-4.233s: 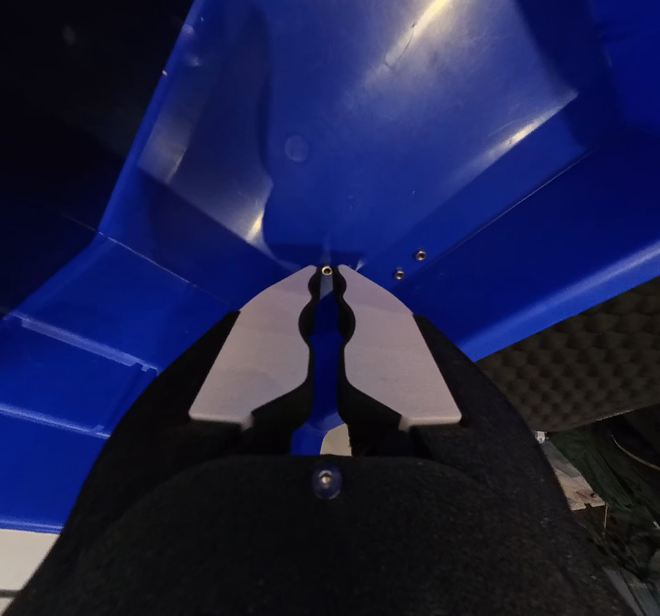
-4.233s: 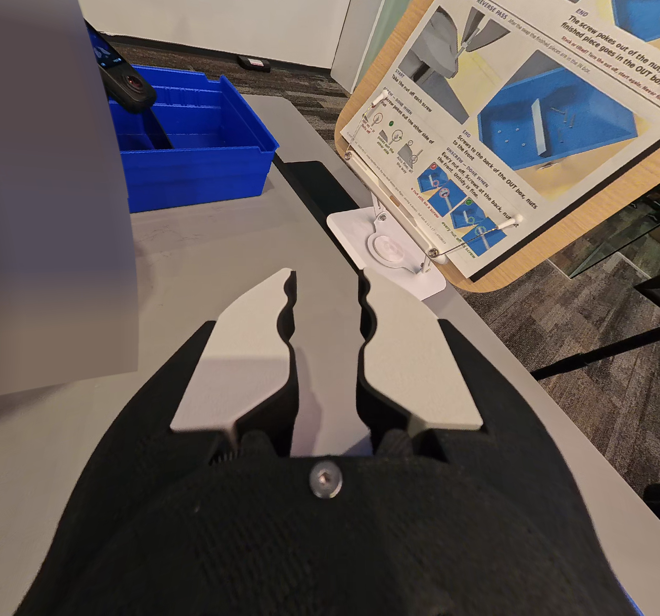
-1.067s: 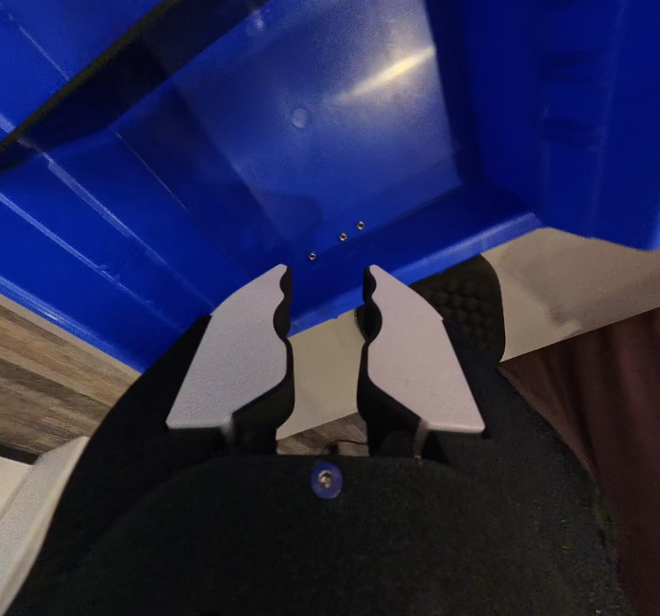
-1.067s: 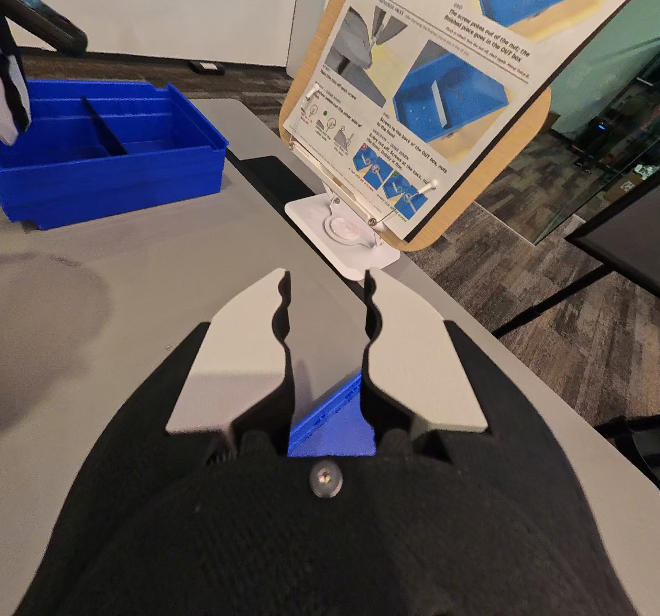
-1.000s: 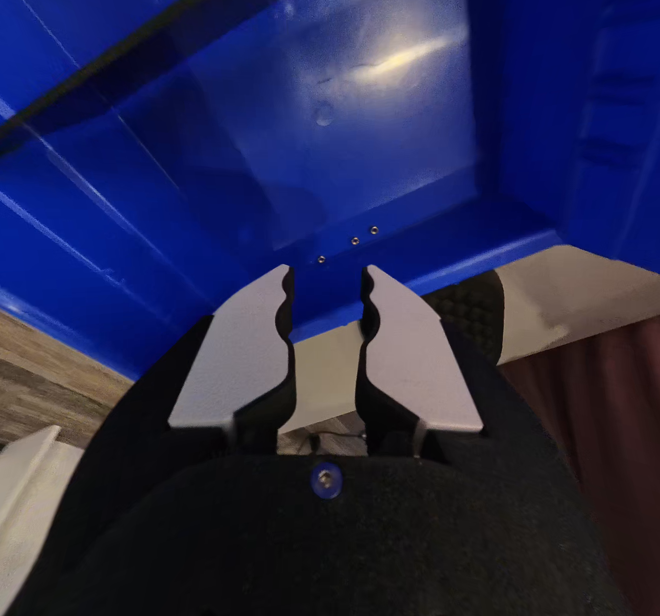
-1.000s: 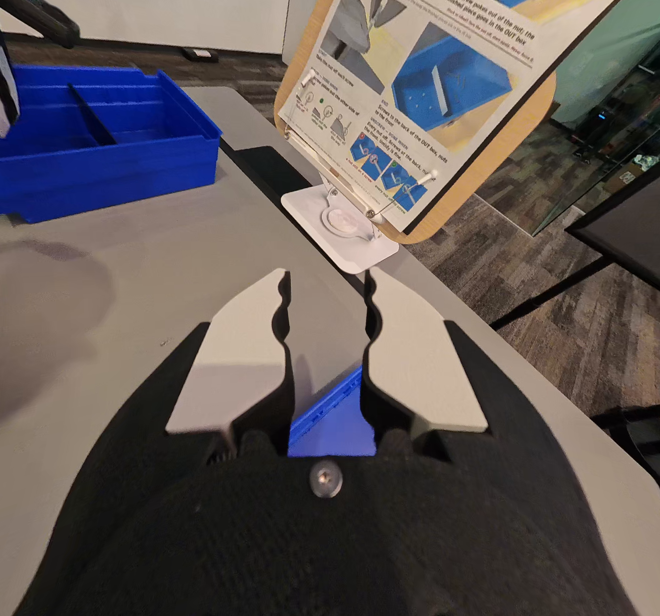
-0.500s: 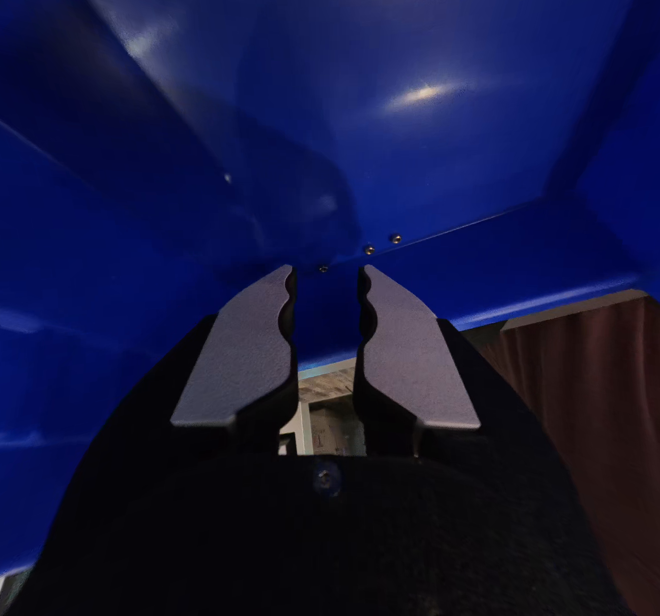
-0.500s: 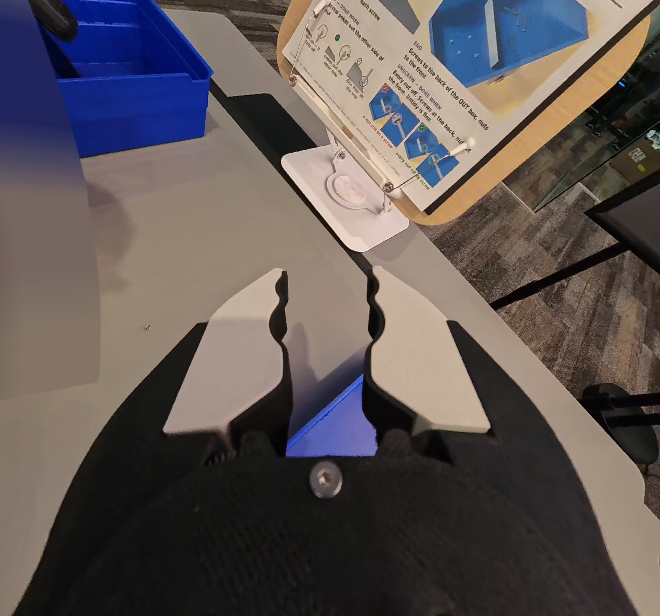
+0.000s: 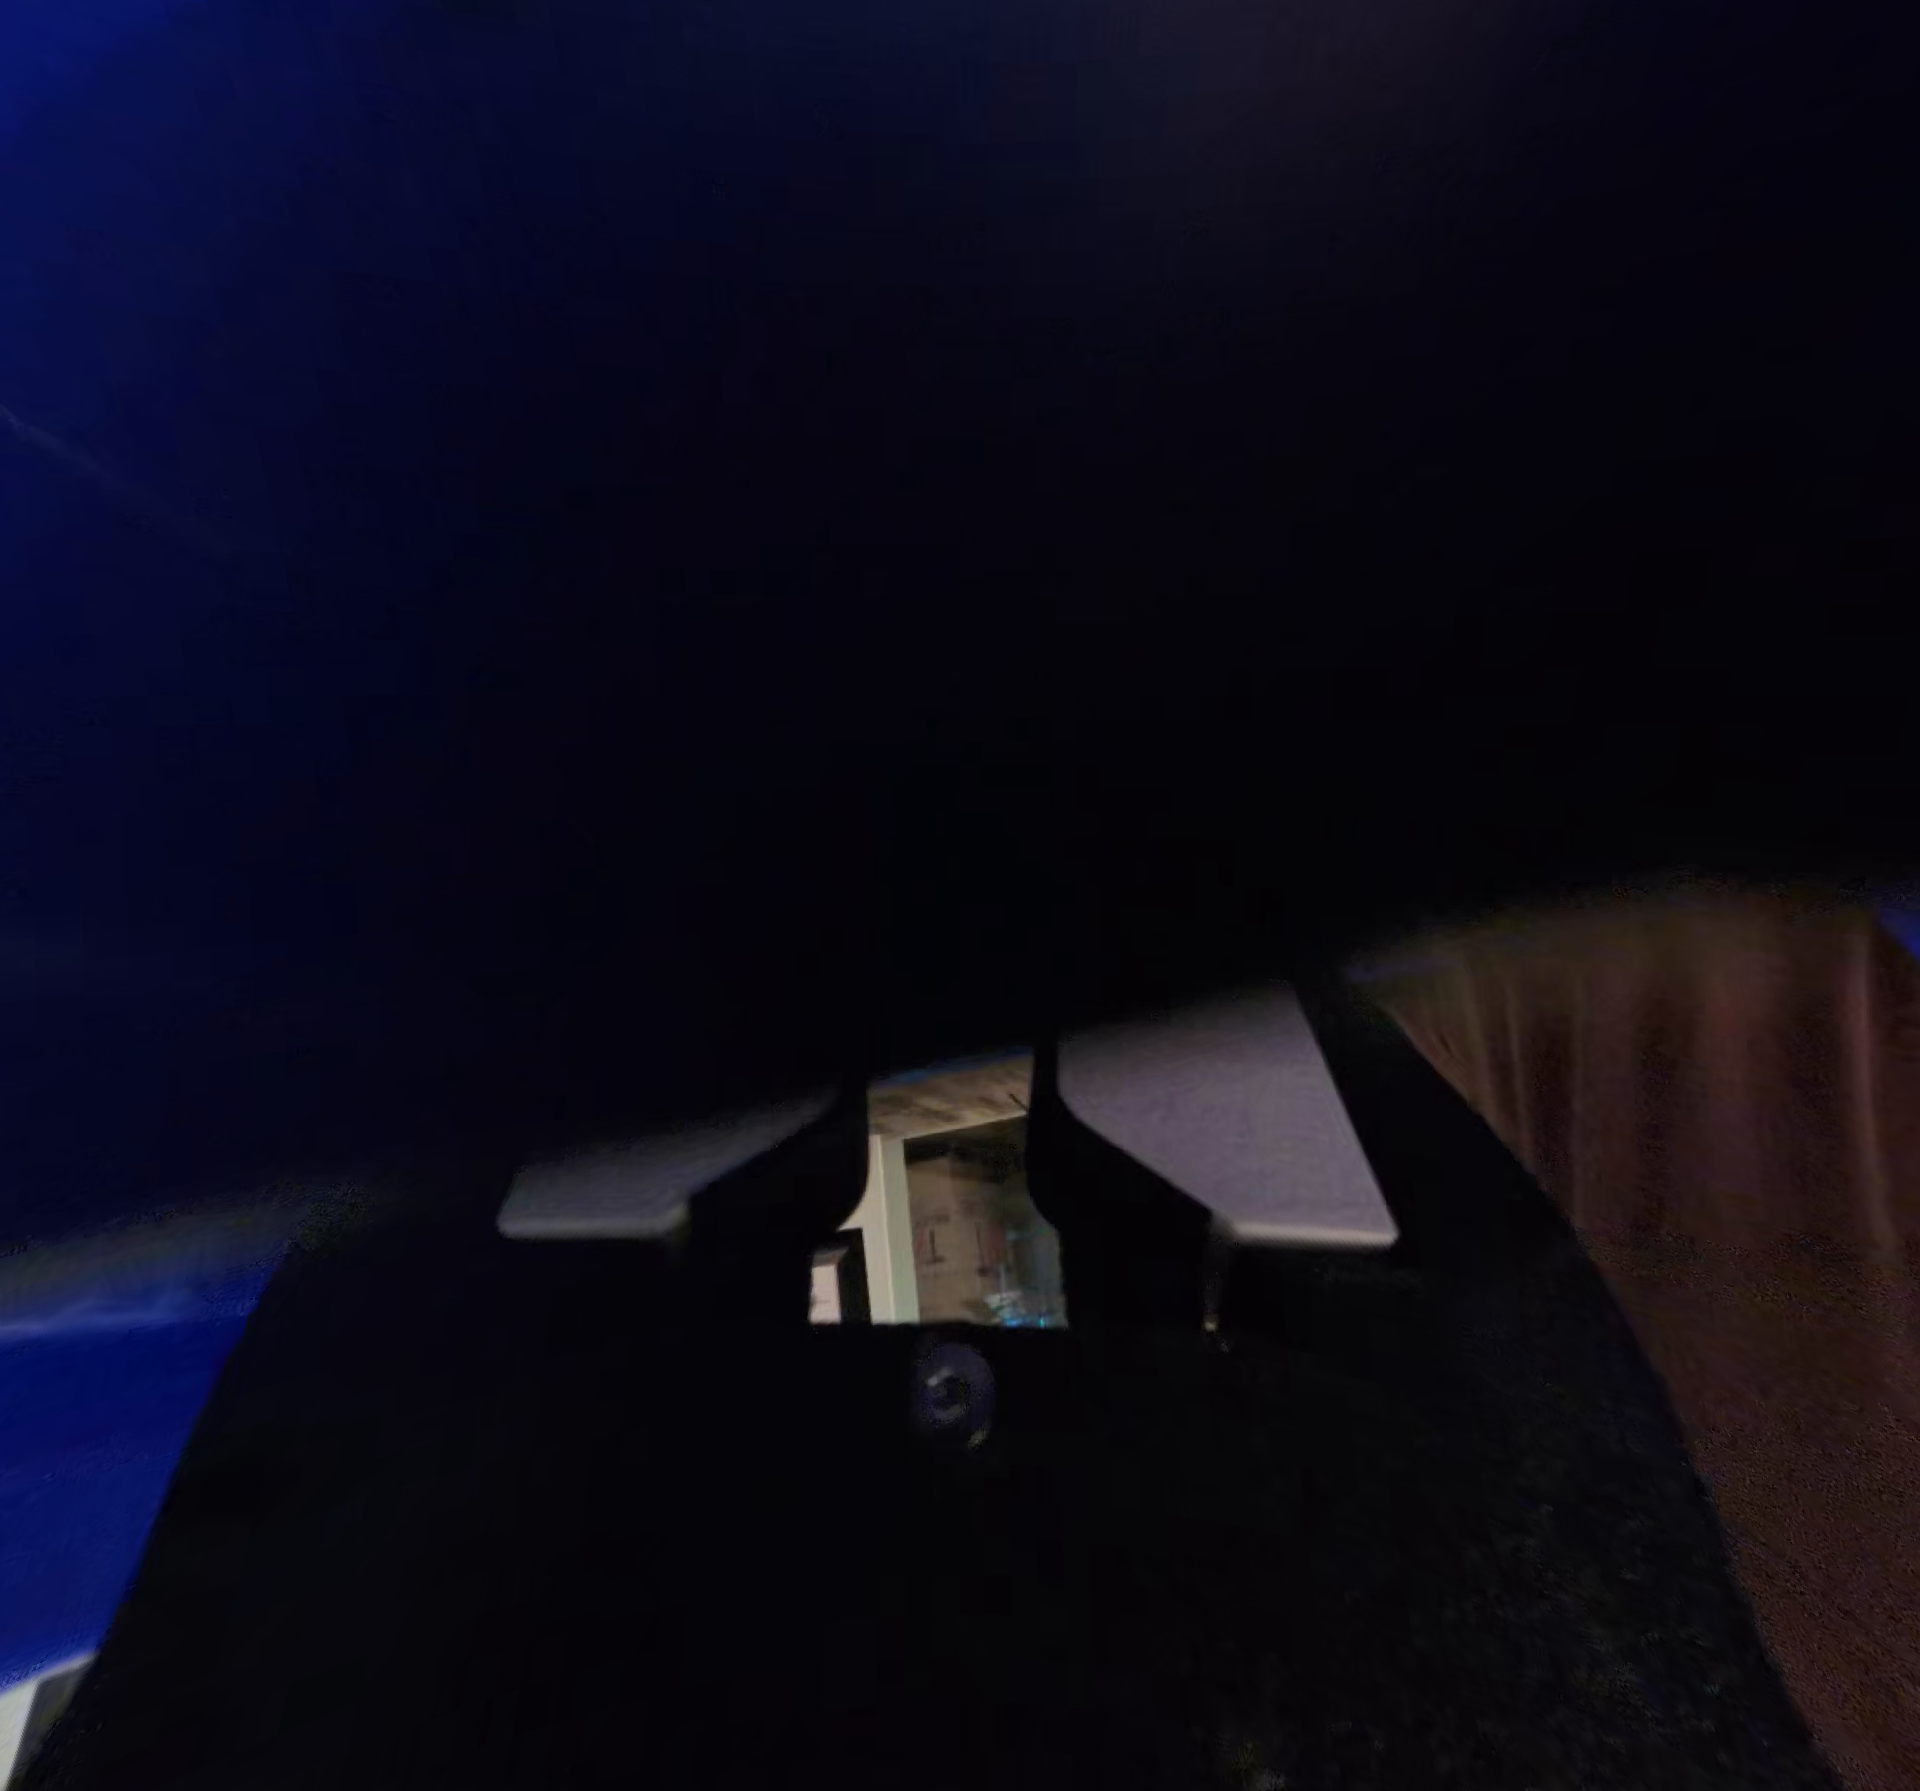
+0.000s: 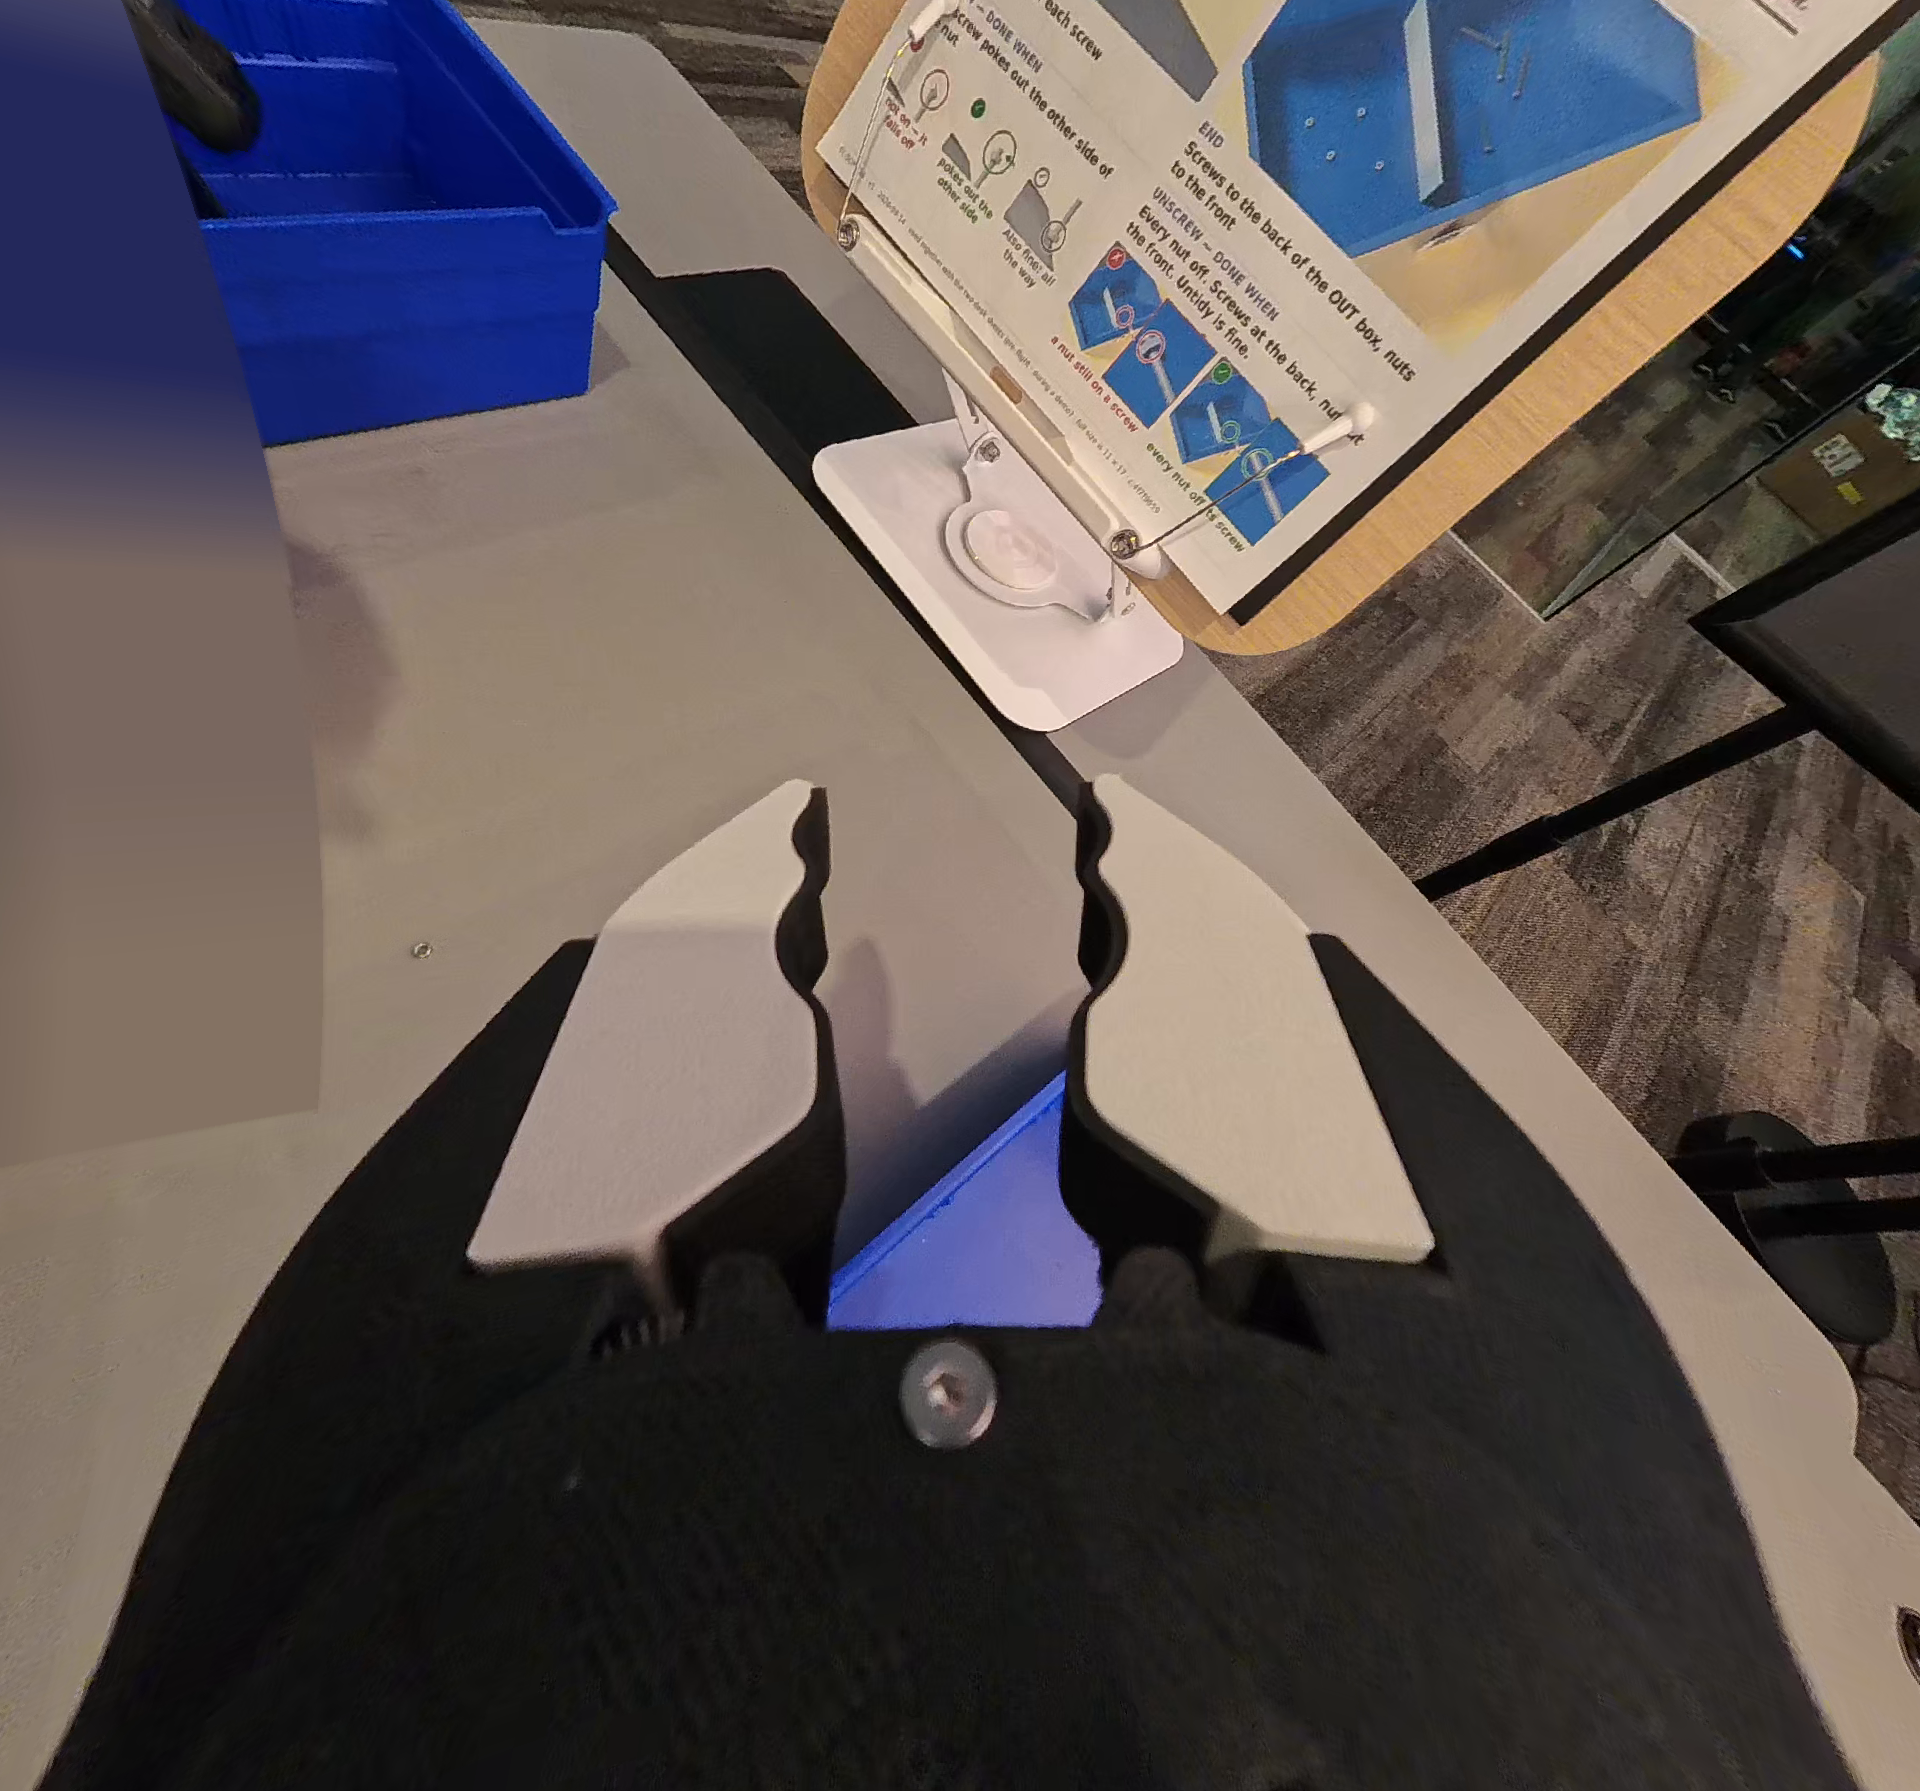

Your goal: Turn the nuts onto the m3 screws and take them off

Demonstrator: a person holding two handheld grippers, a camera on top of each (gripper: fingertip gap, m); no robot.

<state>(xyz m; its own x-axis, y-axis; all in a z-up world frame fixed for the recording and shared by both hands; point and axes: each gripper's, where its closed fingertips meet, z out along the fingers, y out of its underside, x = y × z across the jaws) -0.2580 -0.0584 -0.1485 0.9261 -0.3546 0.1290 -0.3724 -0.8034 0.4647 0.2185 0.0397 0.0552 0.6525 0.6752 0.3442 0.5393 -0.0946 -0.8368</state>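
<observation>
In the left wrist view a blue bin [image 9: 156, 391] fills almost the whole frame, very close and dark. It covers the tips of my left gripper [image 9: 951, 1076]. Only the finger bases [image 9: 1195, 1128] show, with a gap between them like before, and nothing is seen held. No screws or nuts show there. In the right wrist view my right gripper [image 10: 951, 806] is open and empty above the grey table [image 10: 623, 702]. One small nut [image 10: 421, 949] lies on the table left of it. A blue bin edge [image 10: 966, 1242] shows below, between its fingers.
A second blue divided bin [image 10: 395, 214] stands at the far left of the table. An instruction board [image 10: 1299, 183] on a white stand [image 10: 997, 619] is at the right table edge, with floor beyond. A dark reddish cloth [image 9: 1714, 1274] is right of the left gripper. Spacing between my two grippers at the tips: around 55 cm.
The blue bin has closed in over the left gripper, hiding the fingertips and the three small fasteners seen before. The right gripper's view shifted slightly; its jaws stay open.
</observation>
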